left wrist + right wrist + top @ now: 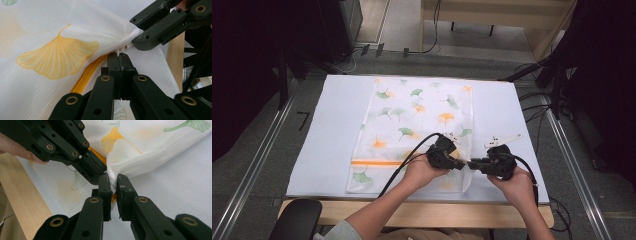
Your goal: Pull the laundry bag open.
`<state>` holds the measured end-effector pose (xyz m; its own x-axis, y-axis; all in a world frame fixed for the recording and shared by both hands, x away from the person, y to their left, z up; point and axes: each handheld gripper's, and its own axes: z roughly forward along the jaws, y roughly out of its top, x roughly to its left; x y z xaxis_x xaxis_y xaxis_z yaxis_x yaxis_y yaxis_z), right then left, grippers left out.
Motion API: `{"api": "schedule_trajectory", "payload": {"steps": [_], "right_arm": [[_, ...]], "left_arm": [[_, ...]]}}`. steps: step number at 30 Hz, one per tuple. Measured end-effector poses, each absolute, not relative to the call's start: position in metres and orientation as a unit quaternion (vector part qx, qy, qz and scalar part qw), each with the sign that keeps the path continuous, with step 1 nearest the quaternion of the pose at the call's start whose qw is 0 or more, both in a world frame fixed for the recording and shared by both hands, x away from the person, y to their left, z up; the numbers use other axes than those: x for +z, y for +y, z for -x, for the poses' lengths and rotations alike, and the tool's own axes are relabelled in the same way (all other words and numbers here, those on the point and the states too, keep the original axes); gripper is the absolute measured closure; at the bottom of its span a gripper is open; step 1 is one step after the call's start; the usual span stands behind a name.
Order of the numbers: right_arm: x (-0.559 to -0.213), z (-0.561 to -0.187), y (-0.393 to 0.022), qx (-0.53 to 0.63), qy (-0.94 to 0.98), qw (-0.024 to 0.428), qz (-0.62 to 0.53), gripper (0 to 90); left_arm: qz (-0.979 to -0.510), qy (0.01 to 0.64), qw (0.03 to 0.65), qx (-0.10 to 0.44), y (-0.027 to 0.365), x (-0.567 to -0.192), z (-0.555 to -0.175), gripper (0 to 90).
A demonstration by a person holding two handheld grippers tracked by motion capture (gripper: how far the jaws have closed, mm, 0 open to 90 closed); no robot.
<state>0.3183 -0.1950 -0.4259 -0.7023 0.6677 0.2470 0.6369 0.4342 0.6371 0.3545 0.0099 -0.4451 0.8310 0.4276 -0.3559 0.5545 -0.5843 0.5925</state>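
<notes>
A white mesh bag (412,120) printed with green and orange ginkgo leaves lies flat on the white table cover (327,135). An orange zipper (377,162) runs across its near end. Both grippers meet at the bag's near right edge. My left gripper (464,164) is shut, its jaws (120,56) pinching the fabric where the orange zipper (86,77) ends; I cannot tell whether a zipper pull is between them. Facing it, my right gripper (472,163) is shut on a raised fold of the mesh (113,181), right beside the left gripper's fingertips (98,173).
The table's wooden front edge (422,212) lies just below the hands. A black chair part (297,220) sits at the lower left. Metal rails (257,160) flank the table, and cables (537,107) lie at the right.
</notes>
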Motion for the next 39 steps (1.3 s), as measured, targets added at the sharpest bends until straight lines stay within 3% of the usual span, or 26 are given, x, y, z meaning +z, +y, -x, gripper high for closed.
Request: {"api": "schedule_trajectory", "payload": {"steps": [12, 25, 39], "right_arm": [[-0.425, -0.318, -0.196, 0.368, 0.848, 0.025, -0.381, 85.1], [-0.425, -0.318, -0.203, 0.371, 0.845, 0.026, -0.384, 84.9], [-0.426, -0.320, -0.203, 0.370, 0.844, 0.026, -0.389, 84.8]], "left_arm": [[-0.892, 0.279, 0.346, -0.080, 0.014, -0.445, -0.356, 90.0], [-0.890, 0.301, 0.331, -0.088, 0.045, -0.449, -0.362, 90.0], [-0.883, 0.304, 0.345, -0.092, 0.062, -0.451, -0.362, 90.0]]}}
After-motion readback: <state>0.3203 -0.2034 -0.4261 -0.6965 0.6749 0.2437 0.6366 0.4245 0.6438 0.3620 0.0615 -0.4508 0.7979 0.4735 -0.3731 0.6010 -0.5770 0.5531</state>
